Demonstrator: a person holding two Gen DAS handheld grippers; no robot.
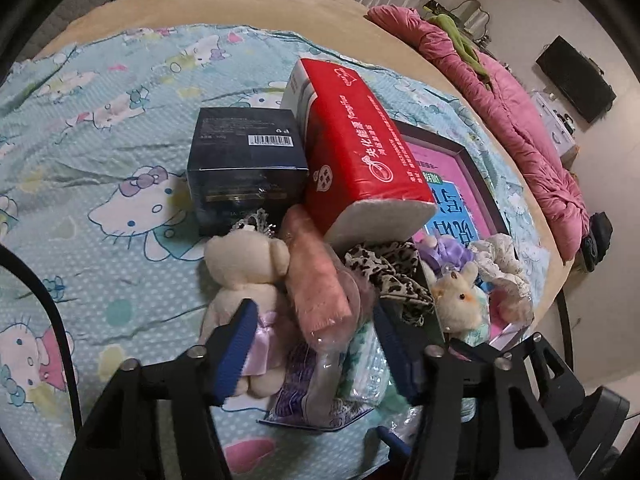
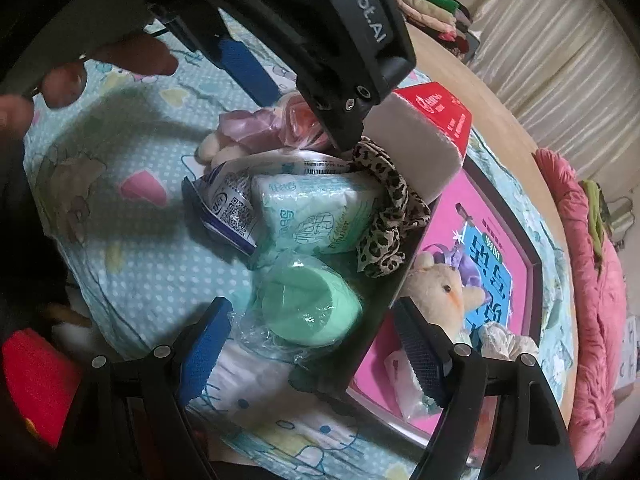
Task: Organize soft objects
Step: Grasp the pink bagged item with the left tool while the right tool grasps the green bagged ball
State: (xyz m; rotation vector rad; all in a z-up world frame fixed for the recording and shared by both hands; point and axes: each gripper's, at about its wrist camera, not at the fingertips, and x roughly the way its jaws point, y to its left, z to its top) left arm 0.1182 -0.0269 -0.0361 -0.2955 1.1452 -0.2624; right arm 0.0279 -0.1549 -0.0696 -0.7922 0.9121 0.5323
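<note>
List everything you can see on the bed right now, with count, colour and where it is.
tissue pack: one, red, leaning on the dark box and the pile
dark box: one, navy, on the sheet behind the bear
bear: one, cream with lilac skirt, left of the pile
pink roll: one, pink, in clear wrap beside the bear
leopard scrunchie: one, tan and black, on the tray's edge
wipes pack: one, pale green, middle of the pile
green roll: one, mint, in clear wrap, between the right jaws
tray: one, dark rim, pink inside, right of the pile
chick toy: one, cream, in the tray
sheet: one, light blue with cat print
left gripper: open, over the bear and pink roll
right gripper: open
</note>
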